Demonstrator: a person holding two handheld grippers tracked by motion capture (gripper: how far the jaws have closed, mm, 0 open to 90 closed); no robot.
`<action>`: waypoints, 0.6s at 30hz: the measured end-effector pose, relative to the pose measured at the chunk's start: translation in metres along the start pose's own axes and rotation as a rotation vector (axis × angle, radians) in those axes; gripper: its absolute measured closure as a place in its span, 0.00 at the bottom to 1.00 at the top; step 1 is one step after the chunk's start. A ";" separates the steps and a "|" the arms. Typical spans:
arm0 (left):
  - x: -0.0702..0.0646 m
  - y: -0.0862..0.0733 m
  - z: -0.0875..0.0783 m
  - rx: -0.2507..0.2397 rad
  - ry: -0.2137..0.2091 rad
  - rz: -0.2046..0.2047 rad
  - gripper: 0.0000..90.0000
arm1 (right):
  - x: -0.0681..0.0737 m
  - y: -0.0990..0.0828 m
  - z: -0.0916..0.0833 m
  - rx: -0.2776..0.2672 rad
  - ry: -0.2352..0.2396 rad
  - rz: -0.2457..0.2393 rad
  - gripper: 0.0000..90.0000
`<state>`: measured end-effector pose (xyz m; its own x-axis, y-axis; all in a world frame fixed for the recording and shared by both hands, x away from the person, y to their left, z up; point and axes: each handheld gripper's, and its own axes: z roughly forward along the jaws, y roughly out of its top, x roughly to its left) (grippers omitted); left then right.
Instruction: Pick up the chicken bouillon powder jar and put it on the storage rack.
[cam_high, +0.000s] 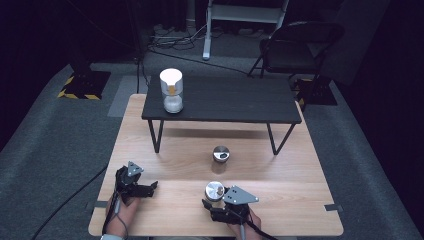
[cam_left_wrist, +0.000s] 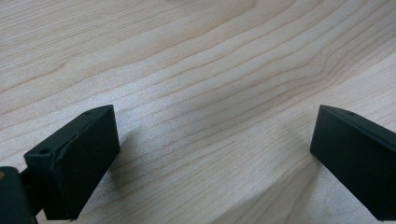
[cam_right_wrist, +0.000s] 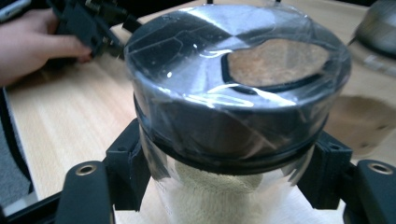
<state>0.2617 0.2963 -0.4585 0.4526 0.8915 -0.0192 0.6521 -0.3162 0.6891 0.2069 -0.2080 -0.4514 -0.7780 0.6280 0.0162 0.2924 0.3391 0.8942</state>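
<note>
Left gripper (cam_left_wrist: 212, 158) jaws black, spread wide, nothing between; pale wood-grain worktop (cam_left_wrist: 196, 70) close beneath, soft shadows under each jaw

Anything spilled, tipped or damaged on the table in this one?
Nothing stands out. The right gripper is shut on an upright jar with its metal lid on; a second jar and the white jar on the black shelf also stand upright. No spill shows.
</note>
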 end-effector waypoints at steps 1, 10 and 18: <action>0.000 0.000 0.000 0.000 0.000 0.000 0.01 | -0.002 0.004 -0.001 -0.002 -0.001 -0.002 0.34; 0.001 0.000 0.000 -0.001 -0.003 0.002 0.01 | -0.016 0.043 -0.014 -0.020 -0.028 -0.009 0.34; 0.001 0.000 0.000 -0.002 -0.003 0.003 0.01 | -0.028 0.079 -0.023 -0.039 -0.045 -0.007 0.34</action>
<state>0.2621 0.2969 -0.4587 0.4566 0.8895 -0.0190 0.6495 -0.3187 0.6903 0.2395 -0.2147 -0.3712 -0.7540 0.6568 -0.0095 0.2646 0.3170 0.9108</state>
